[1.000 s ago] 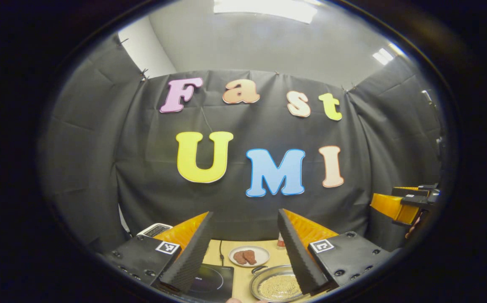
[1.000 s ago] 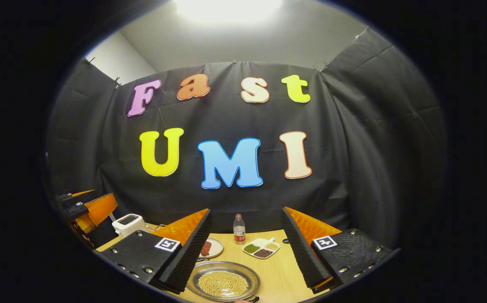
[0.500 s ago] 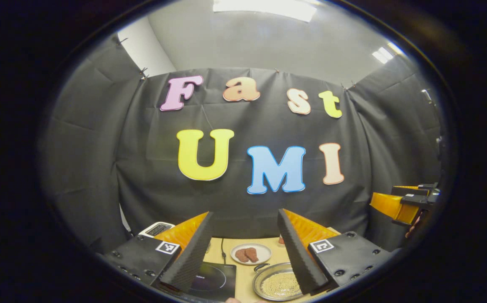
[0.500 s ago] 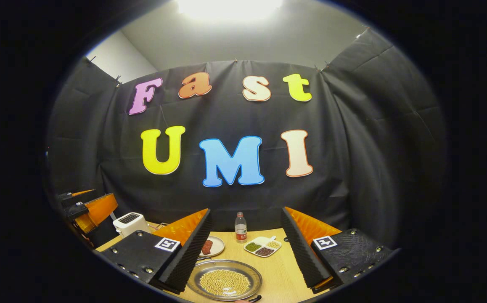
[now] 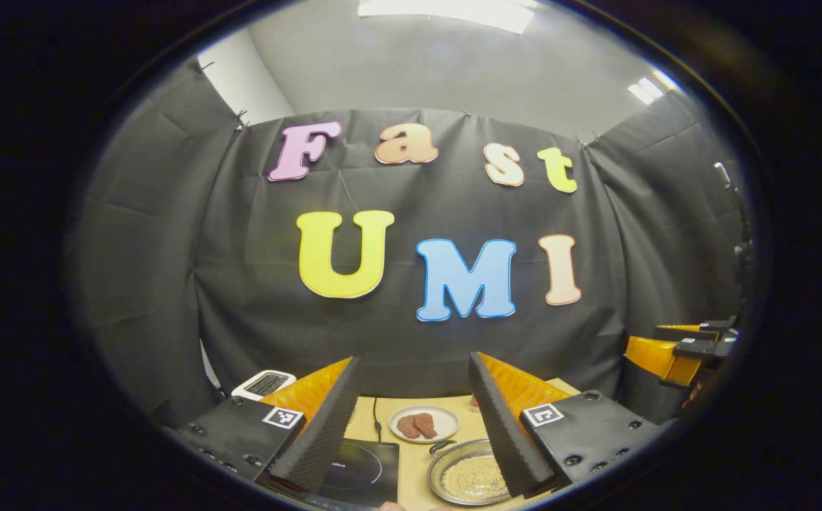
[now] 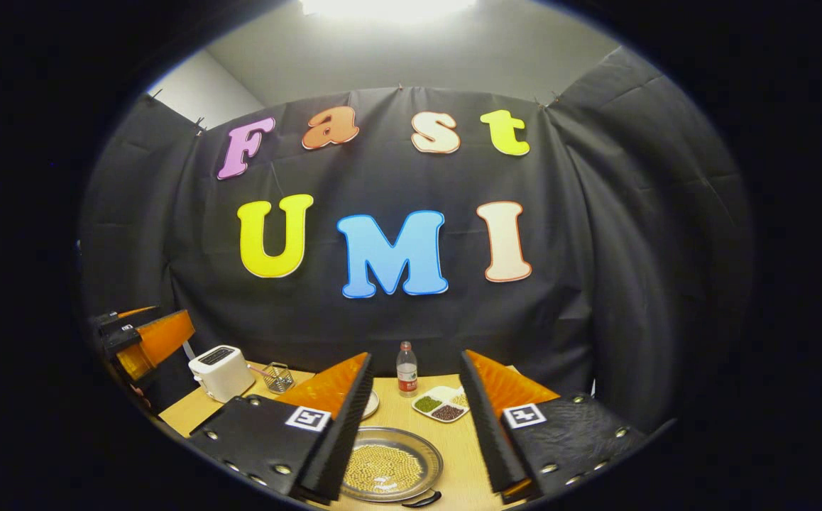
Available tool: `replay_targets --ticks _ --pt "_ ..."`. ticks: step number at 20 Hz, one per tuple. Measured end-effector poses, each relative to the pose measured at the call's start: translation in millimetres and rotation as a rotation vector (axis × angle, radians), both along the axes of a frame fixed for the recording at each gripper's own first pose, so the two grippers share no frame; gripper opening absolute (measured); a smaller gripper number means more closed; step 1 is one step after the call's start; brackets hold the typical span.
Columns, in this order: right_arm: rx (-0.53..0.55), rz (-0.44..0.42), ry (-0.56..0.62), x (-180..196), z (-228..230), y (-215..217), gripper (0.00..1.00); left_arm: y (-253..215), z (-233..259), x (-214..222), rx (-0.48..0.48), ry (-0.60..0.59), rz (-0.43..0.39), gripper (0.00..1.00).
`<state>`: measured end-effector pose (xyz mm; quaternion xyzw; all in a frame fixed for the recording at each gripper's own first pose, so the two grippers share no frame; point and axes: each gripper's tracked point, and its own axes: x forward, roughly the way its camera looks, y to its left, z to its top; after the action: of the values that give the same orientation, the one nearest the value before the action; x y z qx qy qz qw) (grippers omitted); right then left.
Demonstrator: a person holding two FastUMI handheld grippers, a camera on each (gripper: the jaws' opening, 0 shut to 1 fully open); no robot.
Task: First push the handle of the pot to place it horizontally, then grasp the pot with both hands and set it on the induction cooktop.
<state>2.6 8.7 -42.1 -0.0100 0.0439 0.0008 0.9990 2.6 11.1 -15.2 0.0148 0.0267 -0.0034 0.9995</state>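
The pot (image 5: 453, 474) is a shallow metal pan full of pale beans, with a dark loop handle (image 5: 441, 448) on its far-left rim. It sits on the wooden table just right of the black induction cooktop (image 5: 358, 470). My left gripper (image 5: 414, 358) hangs open above the table with nothing between its fingers; its right finger hides part of the pot. In the right gripper view the pot (image 6: 391, 470) lies low between the fingers, a dark handle (image 6: 422, 499) on its near rim. My right gripper (image 6: 417, 355) is open and holds nothing.
A plate of meat (image 5: 423, 424) lies behind the pot. At the table's back stand a white toaster (image 6: 221, 370), a wire basket (image 6: 280, 376), a bottle (image 6: 406, 369) and a divided dish of beans (image 6: 441, 406). The other gripper (image 6: 145, 341) hovers far left.
Both views have tipped downward, showing more of the table. The right gripper's fingers have drawn closer together but stay open. The left gripper's fingers have kept their spacing.
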Motion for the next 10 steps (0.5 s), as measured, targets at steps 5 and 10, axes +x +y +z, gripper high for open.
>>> replay_targets --ticks 5,10 --pt "0.007 0.001 0.108 7.0 -52.8 -6.4 0.23 -0.6 -6.2 3.2 0.011 0.015 0.003 0.99" --pt "0.048 0.059 0.326 -1.9 -123.8 -1.2 0.07 5.2 -15.9 5.2 0.016 0.035 0.022 0.97"
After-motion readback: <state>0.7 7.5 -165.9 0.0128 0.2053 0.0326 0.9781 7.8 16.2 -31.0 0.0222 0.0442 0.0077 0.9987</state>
